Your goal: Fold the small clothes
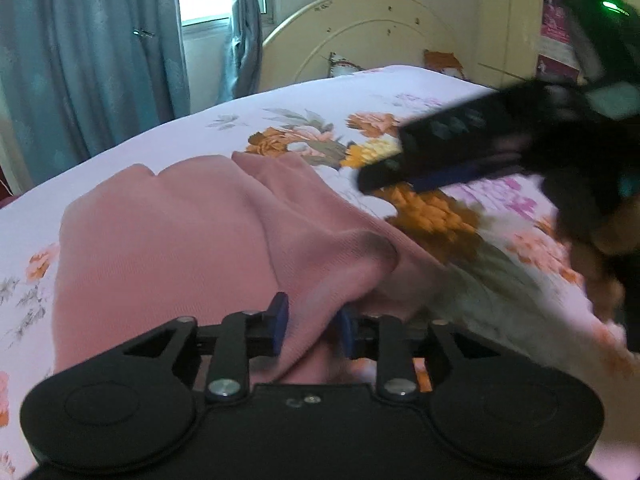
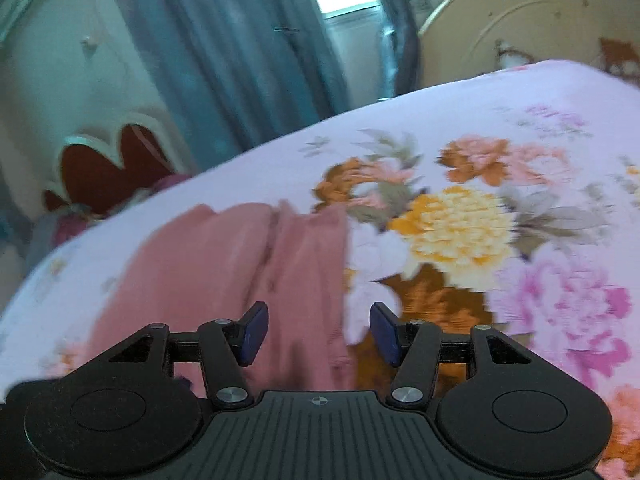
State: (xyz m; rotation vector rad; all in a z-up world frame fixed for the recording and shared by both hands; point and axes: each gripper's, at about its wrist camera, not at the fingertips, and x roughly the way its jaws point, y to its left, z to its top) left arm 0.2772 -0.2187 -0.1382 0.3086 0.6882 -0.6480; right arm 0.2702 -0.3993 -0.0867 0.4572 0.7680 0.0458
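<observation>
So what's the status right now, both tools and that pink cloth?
Left tool pinching a fold of the pink garment. Right tool open, empty, above the garment's edge on the floral bedsheet. Nothing in the way.

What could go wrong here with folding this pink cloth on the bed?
The left gripper pinches only a bunched fold of the pink cloth, so it may slip or drag into creases. The right gripper is open and holds nothing, so one side stays loose on the bedsheet.

No legible text, pink posters [image 1: 557, 36] on the wardrobe perhaps printed, too blurred to read
</observation>
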